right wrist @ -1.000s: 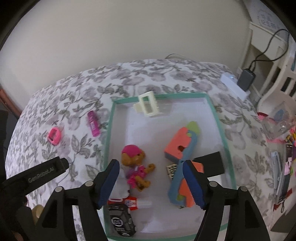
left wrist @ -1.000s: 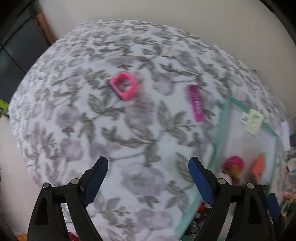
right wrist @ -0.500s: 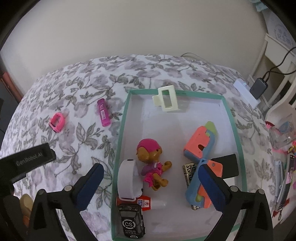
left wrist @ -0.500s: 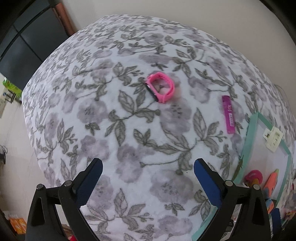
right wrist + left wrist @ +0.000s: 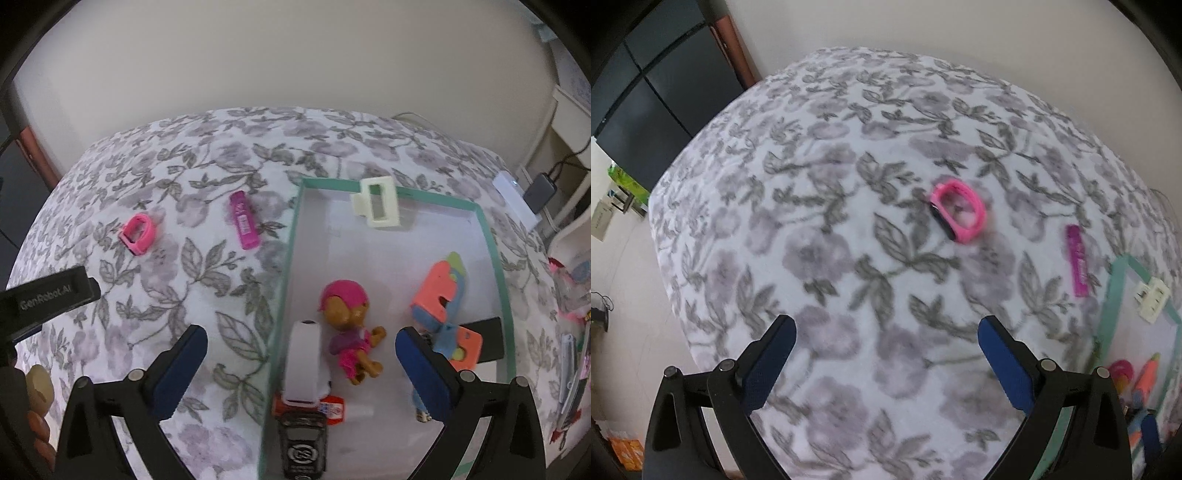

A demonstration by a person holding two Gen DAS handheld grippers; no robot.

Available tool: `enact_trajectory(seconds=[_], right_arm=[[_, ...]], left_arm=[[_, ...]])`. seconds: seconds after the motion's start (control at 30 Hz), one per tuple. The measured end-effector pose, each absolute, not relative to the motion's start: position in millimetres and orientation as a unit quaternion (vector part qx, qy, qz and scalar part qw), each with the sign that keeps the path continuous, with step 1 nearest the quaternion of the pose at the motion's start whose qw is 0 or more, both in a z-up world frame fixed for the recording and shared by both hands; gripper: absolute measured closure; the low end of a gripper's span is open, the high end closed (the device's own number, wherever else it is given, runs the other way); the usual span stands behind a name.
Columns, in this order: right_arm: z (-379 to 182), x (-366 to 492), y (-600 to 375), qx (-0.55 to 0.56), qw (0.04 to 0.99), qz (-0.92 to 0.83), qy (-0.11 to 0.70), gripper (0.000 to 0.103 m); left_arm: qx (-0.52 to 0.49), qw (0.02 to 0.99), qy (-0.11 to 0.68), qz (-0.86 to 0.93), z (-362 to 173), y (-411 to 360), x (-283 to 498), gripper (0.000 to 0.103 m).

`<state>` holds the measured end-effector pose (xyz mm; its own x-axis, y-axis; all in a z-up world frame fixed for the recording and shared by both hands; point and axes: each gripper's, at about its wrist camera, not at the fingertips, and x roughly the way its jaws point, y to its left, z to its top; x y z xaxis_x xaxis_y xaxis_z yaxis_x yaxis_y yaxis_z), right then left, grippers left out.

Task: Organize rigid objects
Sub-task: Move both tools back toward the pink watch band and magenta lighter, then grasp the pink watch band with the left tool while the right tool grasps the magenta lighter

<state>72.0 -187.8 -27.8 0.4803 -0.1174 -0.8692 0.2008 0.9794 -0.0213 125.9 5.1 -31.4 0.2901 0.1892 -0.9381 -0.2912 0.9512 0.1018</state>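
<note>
Through the left wrist view, your left gripper (image 5: 885, 341) hung spread and empty; within the last second it swung left, so the pink watch (image 5: 957, 210) lay ahead and right on the floral cloth (image 5: 812, 229).

Through the right wrist view, your right gripper (image 5: 301, 352) had widened and backed off, empty, above the green-rimmed tray (image 5: 286, 258); the watch (image 5: 137, 233) and magenta tube (image 5: 244, 220) were still outside it, probably next.

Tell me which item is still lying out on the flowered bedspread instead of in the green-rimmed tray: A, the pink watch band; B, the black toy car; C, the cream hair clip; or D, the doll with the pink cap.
A: the pink watch band lies on the flowered bedspread left of the tray, near the magenta tube; the other three sit inside the tray.
</note>
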Motion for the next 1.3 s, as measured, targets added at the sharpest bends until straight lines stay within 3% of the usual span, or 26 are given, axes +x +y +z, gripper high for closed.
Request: enact_trajectory(seconds=[0.6,0.97,1.03,1.1,1.17,1.3], right_arm=[[-33.7,142.7,-169.2,0.049,0.88,-0.037,0.471,0.0],[-71.3,197.2,-164.4,0.042,0.862,-0.038,0.504,0.03],[-78.8,204.1,-163.7,0.034,0.859,-0.046,0.509,0.03],[-84.6,210.7,-163.9,0.032,0.856,-0.047,0.513,0.041],[-87.8,216.7,-162.0,0.026,0.855,-0.046,0.517,0.045],[-93.5,226.2,-159.3,0.016,0.851,-0.047,0.523,0.047]], left_arm=[[-0.099,0.823,0.552,0.085,-52.1,55.5,182.8,0.004],[-0.052,0.828,0.555,0.049,-83.8,41.3,222.9,0.006],[-0.043,0.827,0.558,0.047,-90.5,37.0,228.3,0.006],[-0.034,0.825,0.562,0.045,-96.9,33.6,232.6,0.013],[-0.025,0.823,0.566,0.045,-103.9,30.3,236.6,0.022],[-0.018,0.826,0.562,0.042,-108.0,27.5,241.9,0.024]])
